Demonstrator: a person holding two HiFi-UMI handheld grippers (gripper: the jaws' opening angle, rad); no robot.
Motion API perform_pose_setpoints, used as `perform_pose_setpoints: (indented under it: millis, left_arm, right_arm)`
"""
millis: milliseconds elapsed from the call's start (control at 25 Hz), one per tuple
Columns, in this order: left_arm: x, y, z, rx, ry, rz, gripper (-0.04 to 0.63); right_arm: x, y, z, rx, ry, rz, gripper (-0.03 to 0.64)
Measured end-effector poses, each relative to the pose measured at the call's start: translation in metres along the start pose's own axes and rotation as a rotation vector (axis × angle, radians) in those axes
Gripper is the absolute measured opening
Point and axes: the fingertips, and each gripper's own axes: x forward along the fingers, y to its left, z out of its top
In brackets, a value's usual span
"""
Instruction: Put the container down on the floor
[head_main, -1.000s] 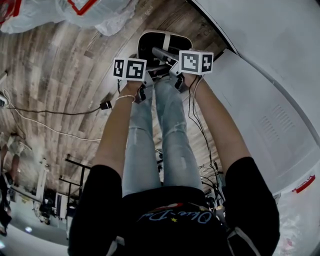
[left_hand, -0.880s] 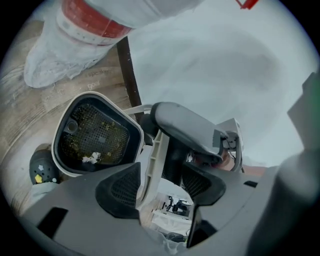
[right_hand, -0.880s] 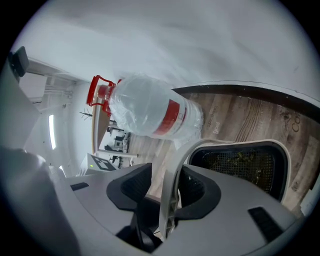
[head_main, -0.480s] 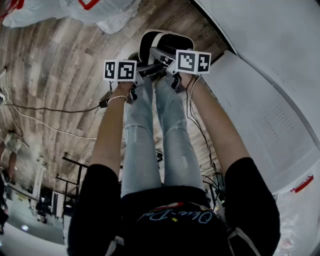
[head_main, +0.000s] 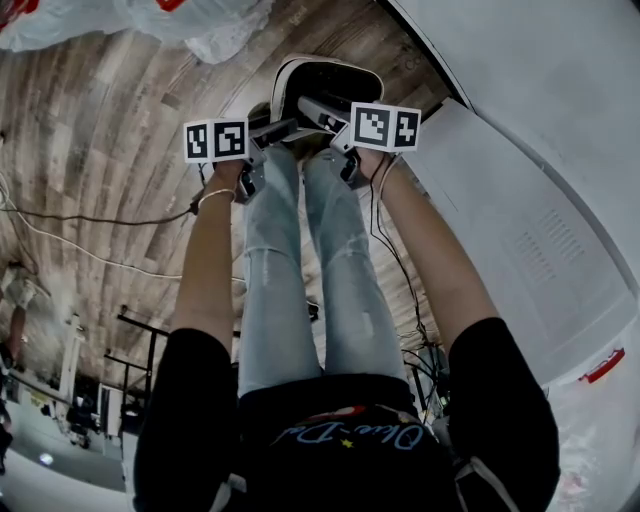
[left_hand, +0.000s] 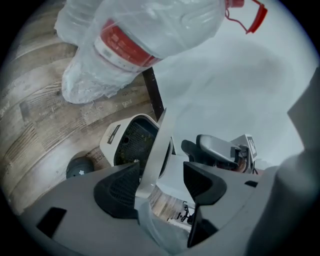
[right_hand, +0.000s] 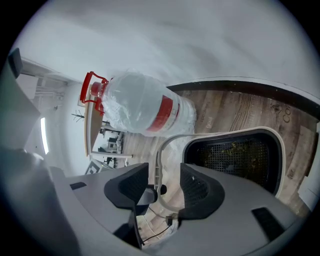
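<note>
Container (head_main: 330, 64) handle (left_hand: 152, 145) | left gripper (left_hand: 161, 169) fingers apart around it | right gripper (right_hand: 164, 171) fingers apart too, seemingly

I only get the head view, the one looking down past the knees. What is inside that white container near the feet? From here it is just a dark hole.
Observer: The right gripper view looks straight into the container: it has a black mesh lining with small greenish scraps on it.
Visitor: Are the two tools gripping it?
Observer: Its thin white handle passes between the jaws of the left gripper, but those jaws stand apart.
Visitor: And the other one?
Observer: The jaws of the right gripper are apart too, with the handle's curve running between them.
</note>
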Motion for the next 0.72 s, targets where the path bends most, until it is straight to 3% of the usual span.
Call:
perform_pose_setpoints:
  millis: [400,720]
  left_arm:
    - [-0.023,0.019,-0.001,-0.010,-0.022,0.066,0.267]
    - [-0.037,0.005,0.001,-0.033,-0.073,0.043,0.265]
  right_arm:
    - [-0.001,0.010,-0.003,-0.016,0.004,0.005,0.183]
    - [-0.012,0.024,0.006,-0.012,-0.038,0.005,0.183]
